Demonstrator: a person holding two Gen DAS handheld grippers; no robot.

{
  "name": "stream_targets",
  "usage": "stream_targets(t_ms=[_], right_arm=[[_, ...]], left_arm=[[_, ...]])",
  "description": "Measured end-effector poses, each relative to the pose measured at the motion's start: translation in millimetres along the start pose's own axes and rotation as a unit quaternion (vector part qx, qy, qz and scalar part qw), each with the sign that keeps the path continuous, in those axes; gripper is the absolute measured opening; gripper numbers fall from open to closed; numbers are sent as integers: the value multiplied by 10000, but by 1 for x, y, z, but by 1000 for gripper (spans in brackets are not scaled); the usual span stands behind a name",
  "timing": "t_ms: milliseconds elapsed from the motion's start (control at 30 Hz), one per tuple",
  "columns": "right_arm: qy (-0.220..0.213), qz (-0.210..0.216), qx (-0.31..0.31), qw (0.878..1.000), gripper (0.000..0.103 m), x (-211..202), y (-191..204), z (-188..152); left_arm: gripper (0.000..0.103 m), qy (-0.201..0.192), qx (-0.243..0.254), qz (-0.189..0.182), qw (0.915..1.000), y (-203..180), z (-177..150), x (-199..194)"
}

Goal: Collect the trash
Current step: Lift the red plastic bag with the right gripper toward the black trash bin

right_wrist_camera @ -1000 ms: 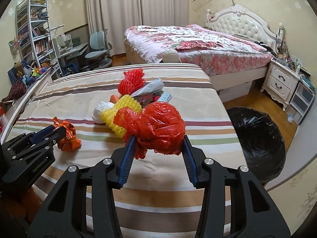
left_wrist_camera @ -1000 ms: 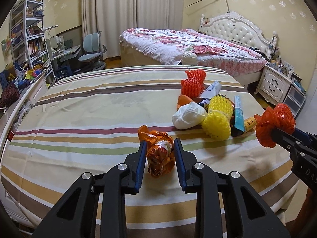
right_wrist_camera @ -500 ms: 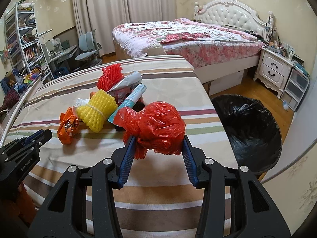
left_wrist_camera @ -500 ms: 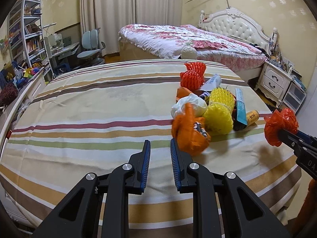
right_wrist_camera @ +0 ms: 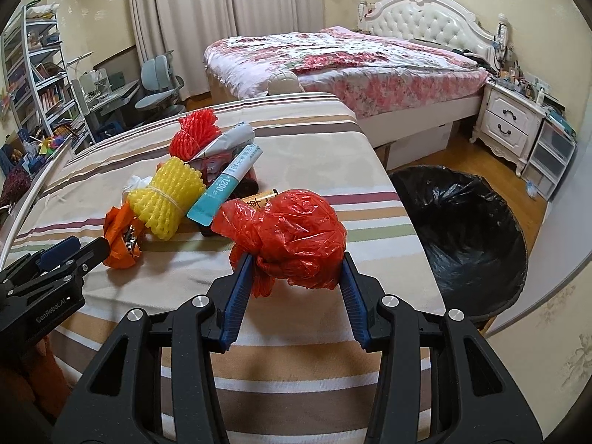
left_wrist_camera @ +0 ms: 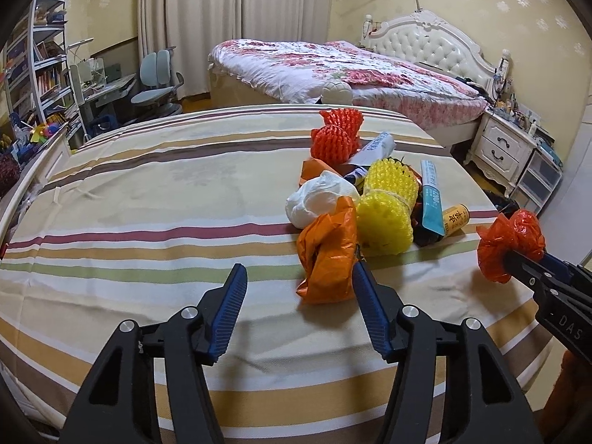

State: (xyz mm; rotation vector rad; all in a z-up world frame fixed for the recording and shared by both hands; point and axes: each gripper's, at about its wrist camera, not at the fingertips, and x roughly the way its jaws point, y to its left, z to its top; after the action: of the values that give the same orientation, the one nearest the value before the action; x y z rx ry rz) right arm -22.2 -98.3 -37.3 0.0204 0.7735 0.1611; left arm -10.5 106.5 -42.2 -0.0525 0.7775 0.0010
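Note:
My left gripper (left_wrist_camera: pixel 298 288) is open over the striped table; an orange snack wrapper (left_wrist_camera: pixel 327 259) lies on the cloth against its right finger, beside the trash pile. My right gripper (right_wrist_camera: pixel 294 277) is shut on a crumpled red plastic bag (right_wrist_camera: pixel 292 238), held above the table near its right edge; it also shows in the left wrist view (left_wrist_camera: pixel 512 246). The pile holds a yellow foam net (left_wrist_camera: pixel 388 209), a white wad (left_wrist_camera: pixel 320 203), an orange-red foam net (left_wrist_camera: pixel 336 135), a teal tube (left_wrist_camera: pixel 431 194) and a small yellow can (left_wrist_camera: pixel 456 218). The black-lined trash bin (right_wrist_camera: pixel 466 222) stands on the floor right of the table.
The striped tablecloth (left_wrist_camera: pixel 148 203) is bare to the left of the pile. A bed (right_wrist_camera: pixel 333 59) lies beyond the table, a white nightstand (right_wrist_camera: pixel 512 125) at right, a desk with chairs (left_wrist_camera: pixel 155 81) and shelves (left_wrist_camera: pixel 33 59) at left.
The left gripper let go of the orange wrapper beside the pile and has opened wide. The right gripper still holds the red bag, with the bin looming larger in its view.

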Motion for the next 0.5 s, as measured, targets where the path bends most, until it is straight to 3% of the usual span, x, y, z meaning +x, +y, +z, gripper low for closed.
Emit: stream_targets(t_ms=[167, 400, 500], right_arm=[[-2, -5, 19, 10000, 45, 0, -2, 1], [9, 18, 80, 10000, 45, 0, -7, 0], [21, 32, 102, 9999, 45, 1, -9, 1]], left_arm=[[68, 28, 12, -20, 10000, -8, 3, 4], [69, 360, -1, -35, 9993, -13, 4, 24], [58, 490, -46, -76, 9988, -12, 3, 29]])
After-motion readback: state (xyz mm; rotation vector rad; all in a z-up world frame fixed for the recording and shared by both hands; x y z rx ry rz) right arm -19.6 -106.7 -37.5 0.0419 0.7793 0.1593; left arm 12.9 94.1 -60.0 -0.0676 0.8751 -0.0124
